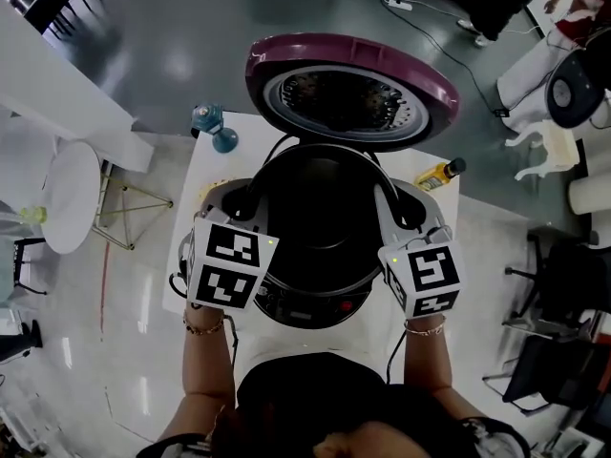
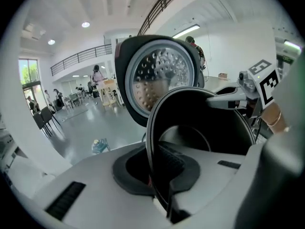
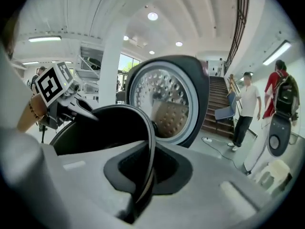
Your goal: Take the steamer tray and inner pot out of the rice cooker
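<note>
Left tool (image 1: 250,201) and right tool (image 1: 389,203) pinch the inner pot (image 1: 320,222) by its rim at nine and three o'clock, over the rice cooker (image 1: 307,305). Uneven lifting could tilt it loose or into the lid (image 1: 348,89) at twelve.

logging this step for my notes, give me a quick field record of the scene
left gripper: shut on inner pot rim, its left side
right gripper: shut on the rim's right side
inner pot: black, at the rice cooker opening; how far out is unclear
lid: open, tipped back
table: white; yellow bottle and teal bottle behind the cooker
</note>
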Motion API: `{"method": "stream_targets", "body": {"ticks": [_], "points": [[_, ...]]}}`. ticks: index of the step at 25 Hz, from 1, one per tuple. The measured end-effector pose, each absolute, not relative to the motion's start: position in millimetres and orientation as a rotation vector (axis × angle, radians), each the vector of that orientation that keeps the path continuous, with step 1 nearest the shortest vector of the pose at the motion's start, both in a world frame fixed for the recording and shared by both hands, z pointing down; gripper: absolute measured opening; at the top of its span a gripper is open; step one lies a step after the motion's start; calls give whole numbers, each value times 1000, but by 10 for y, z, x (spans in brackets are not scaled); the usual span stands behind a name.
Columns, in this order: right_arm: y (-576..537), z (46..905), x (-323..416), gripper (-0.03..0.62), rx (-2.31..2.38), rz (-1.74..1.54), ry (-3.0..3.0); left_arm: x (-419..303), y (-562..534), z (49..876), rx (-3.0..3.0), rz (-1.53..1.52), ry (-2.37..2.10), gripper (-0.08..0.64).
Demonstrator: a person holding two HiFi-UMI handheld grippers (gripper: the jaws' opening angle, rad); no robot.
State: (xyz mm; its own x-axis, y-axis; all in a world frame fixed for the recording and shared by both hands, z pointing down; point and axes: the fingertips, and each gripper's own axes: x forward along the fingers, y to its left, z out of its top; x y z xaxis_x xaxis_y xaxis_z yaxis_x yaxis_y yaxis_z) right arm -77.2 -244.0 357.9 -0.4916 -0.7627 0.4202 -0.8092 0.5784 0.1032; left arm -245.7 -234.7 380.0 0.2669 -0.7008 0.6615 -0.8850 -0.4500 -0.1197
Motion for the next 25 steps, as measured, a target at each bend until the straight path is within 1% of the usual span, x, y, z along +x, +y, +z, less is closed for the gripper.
{"method": "stream_targets", "body": {"ticks": [6,10,15,20,25], "points": [[-2163,2878,-839,15,1340,-66,-2497,-2508,-2130,3071,2336,889,-1649,6],[-2006,2475,-723,15,1382,-152,-2589,-2372,-1952,2650,2403,846,-1747,6],[-1727,2203,-463,15,1473,-193,-2616,-2089,-1714,2474,2457,786,-1747,6],[-1446,2225,-30,15,1486,-218,-2518,-1703,-1538,2370,2529,764,-1696,6],[-1213,2243,519,15,1585,-193,-2459,-1140,-1430,2379,2619,781,-1611,5]]}}
